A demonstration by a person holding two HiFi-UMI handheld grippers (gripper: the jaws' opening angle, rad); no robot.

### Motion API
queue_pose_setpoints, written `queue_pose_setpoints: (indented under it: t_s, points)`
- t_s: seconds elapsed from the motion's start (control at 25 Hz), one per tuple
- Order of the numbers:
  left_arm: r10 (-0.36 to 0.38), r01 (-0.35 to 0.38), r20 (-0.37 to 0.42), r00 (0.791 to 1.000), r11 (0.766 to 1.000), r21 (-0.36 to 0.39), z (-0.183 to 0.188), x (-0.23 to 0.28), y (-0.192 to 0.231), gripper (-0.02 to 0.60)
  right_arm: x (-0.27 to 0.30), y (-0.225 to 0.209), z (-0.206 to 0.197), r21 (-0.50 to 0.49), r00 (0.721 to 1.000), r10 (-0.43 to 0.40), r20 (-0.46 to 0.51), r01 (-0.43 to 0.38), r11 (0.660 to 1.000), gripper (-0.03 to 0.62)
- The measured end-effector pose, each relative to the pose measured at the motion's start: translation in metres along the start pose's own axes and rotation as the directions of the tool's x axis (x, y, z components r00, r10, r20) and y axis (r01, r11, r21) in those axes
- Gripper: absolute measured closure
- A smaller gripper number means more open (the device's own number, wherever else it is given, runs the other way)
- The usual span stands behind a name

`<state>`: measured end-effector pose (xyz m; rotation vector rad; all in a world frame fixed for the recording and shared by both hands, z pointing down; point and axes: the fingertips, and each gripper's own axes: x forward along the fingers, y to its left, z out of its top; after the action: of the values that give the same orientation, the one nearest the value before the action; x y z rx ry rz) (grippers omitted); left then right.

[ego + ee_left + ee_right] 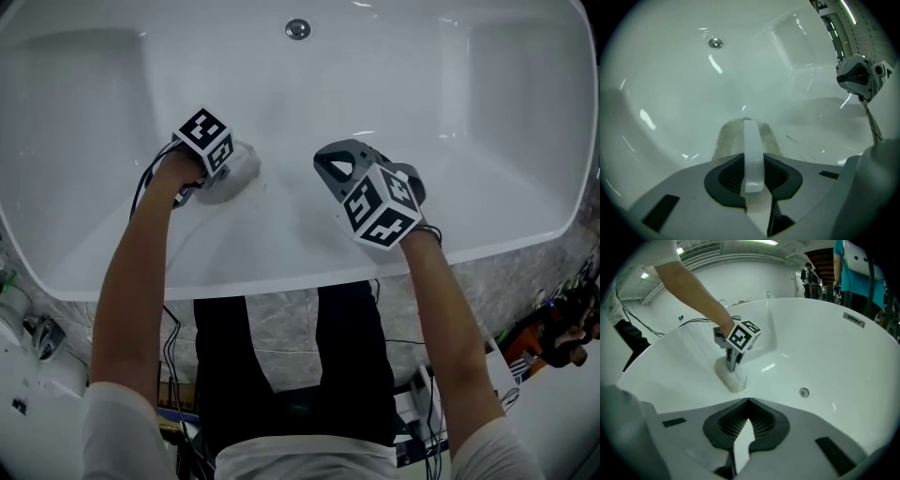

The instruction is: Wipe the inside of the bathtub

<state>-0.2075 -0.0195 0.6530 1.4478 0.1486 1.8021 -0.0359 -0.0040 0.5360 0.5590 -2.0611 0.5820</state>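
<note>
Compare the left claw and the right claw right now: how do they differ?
The left claw is shut on a white pad; the right claw is shut on nothing. The left claw presses its pad against the inner surface of the bathtub; the right claw appears held off that surface, touching nothing. Both are down inside the bathtub, jaws together.

The left arm (136, 281) and right arm (450, 319) reach forward and down. The left hand-held gripper (221, 176) points downward, jaws clamped on a white pad (244, 167); the right hand-held gripper (336, 164) hovers nearby, jaws together, empty
</note>
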Motion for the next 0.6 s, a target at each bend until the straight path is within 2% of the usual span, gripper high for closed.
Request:
queue_pose_setpoints:
  t_s: [0.4, 0.6]
  points:
    - [0.008, -0.008, -0.005, 1.000, 1.000, 0.029, 0.044, -0.002, -0.049, 0.485, -0.051, -0.019, -0.043, 0.017, 0.999, -0.042, 0.003, 0.042, 0.999, 0.574]
    - [0.010, -0.009, -0.021, 1.000, 0.999, 0.046, 0.075, 0.010, -0.069, 0.485, -0.067, -0.031, -0.077, 0.035, 0.998, -0.059, 0.005, 0.059, 0.998, 0.574]
